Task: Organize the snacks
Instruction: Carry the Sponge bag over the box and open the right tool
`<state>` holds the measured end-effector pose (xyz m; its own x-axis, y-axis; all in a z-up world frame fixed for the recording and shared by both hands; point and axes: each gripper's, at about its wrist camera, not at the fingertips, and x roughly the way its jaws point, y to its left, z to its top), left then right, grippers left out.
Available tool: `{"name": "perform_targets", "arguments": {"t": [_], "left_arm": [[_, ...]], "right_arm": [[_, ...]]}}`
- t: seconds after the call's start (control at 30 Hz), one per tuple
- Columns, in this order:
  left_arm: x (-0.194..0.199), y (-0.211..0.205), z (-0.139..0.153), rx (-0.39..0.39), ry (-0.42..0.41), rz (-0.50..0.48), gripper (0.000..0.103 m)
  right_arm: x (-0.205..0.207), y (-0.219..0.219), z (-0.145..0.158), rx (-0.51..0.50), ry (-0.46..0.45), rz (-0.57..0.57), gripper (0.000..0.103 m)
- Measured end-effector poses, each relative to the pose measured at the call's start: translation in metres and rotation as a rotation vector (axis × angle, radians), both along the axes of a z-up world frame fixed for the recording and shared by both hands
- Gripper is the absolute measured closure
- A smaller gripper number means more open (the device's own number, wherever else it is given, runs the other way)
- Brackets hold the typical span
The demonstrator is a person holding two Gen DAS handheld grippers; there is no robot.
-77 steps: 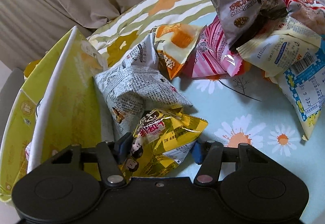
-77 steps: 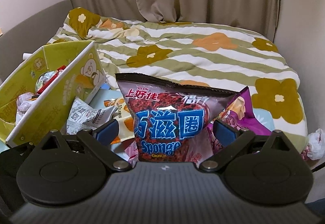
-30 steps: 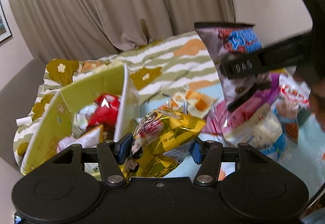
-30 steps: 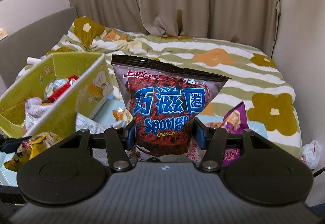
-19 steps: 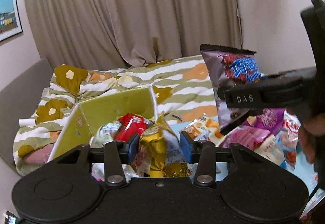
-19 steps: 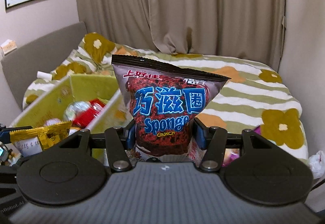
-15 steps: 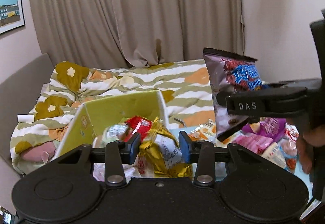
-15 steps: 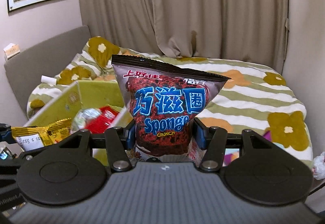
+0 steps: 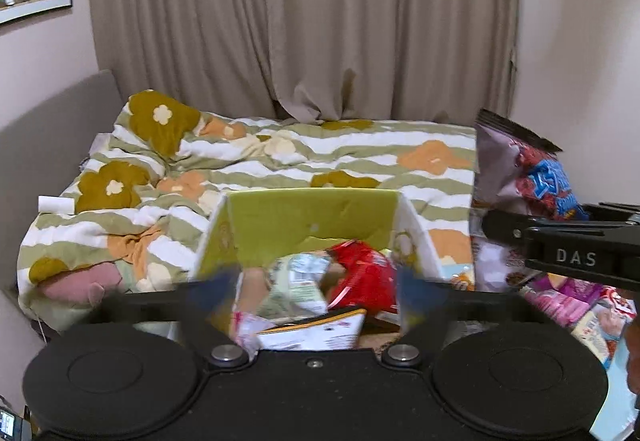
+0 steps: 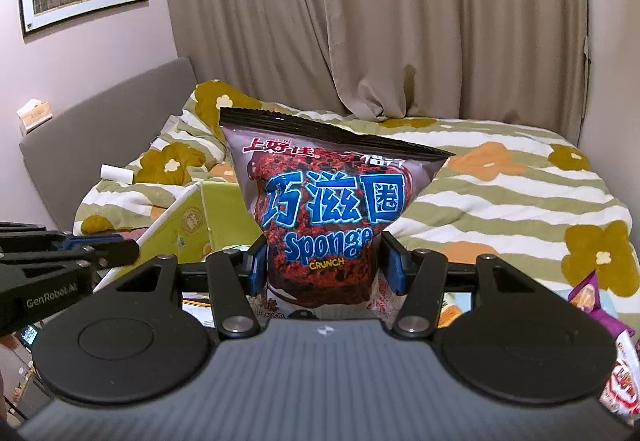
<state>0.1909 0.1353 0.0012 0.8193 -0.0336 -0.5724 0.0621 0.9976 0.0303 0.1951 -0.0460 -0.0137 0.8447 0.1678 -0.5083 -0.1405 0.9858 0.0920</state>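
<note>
My left gripper [image 9: 316, 293] is open and empty, its blurred fingers spread above the yellow-green cardboard box [image 9: 312, 213]. The box holds several snack packs, among them a red one [image 9: 360, 273] and a white one [image 9: 316, 333] just below the fingers. My right gripper [image 10: 326, 267] is shut on the purple Sponge Crunch bag [image 10: 328, 209] and holds it upright in the air to the right of the box [image 10: 188, 221]. That bag also shows at the right edge of the left wrist view [image 9: 524, 177]. The left gripper's fingers [image 10: 100, 243] show at the left of the right wrist view.
A striped flowered duvet [image 9: 280, 157] covers the bed behind the box. More snack packs [image 9: 576, 305] lie to the right of the box, also in the right wrist view [image 10: 592, 297]. Curtains [image 9: 304, 21] and a grey headboard [image 10: 100, 137] stand behind.
My left gripper has opened and the yellow snack pack is no longer between its fingers. The right gripper has carried the Sponge Crunch bag leftward, closer to the box.
</note>
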Motion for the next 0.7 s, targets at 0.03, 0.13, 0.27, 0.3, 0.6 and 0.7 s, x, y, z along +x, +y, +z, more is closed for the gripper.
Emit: {"name": "perform_targets", "arguments": {"t": [0.03, 0.13, 0.27, 0.3, 0.6, 0.7], "left_arm": [[-0.002, 0.003, 0.001, -0.001, -0.01, -0.008, 0.0], [-0.002, 0.01, 0.0, 0.049, 0.0, -0.044, 0.0], [-0.005, 0.02, -0.006, 0.084, 0.017, -0.091, 0.0], [-0.005, 0.025, -0.008, 0.088, 0.02, -0.099, 0.0], [-0.001, 0.048, -0.026, 0.158, 0.044, -0.148, 0.0], [0.001, 0.054, -0.034, 0.152, 0.062, -0.151, 0.0]], "right_arm": [[0.001, 0.002, -0.001, -0.001, 0.007, -0.004, 0.033], [0.005, 0.012, -0.003, -0.004, 0.025, -0.021, 0.033], [0.011, 0.028, 0.0, -0.002, 0.056, -0.016, 0.033], [0.013, 0.032, 0.0, 0.0, 0.071, -0.007, 0.033], [0.036, 0.067, -0.017, 0.063, 0.199, -0.004, 0.031], [0.046, 0.075, -0.03, 0.066, 0.236, -0.021, 0.008]]}}
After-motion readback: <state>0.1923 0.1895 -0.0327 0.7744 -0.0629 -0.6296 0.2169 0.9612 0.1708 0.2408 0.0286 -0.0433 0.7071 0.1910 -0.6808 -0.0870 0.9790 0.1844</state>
